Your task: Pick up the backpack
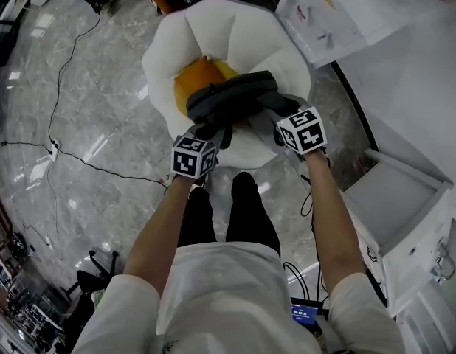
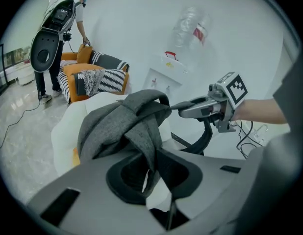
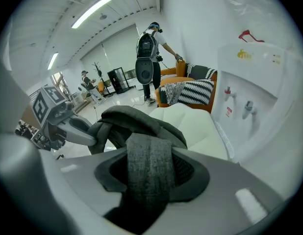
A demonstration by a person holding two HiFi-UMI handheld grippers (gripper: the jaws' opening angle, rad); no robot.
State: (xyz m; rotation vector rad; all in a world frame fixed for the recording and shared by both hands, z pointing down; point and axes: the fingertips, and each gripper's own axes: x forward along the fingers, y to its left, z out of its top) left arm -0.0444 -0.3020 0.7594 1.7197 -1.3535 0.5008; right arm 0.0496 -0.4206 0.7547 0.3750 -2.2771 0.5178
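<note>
A grey backpack (image 1: 232, 94) hangs just above a white petal-shaped chair (image 1: 213, 28) with an orange cushion (image 1: 195, 76). My left gripper (image 1: 206, 130) is at its near left side, shut on a grey shoulder strap (image 2: 147, 151) that runs down between the jaws. On the near right side, my right gripper (image 1: 276, 120) is shut on a wide grey strap (image 3: 149, 168) that fills its jaw gap. The backpack's bunched body (image 2: 122, 119) rises just beyond the left jaws, with the right gripper (image 2: 177, 109) at its far side. In the right gripper view the left gripper (image 3: 85, 136) shows beside the pack (image 3: 137, 119).
A white cabinet (image 1: 398, 198) stands close on the right. A water dispenser (image 3: 239, 106) is against the wall behind the chair. Cables (image 1: 66, 153) trail over the marble floor at left. An orange sofa with striped cushions (image 2: 92, 77) and a standing person (image 3: 149, 58) are farther back.
</note>
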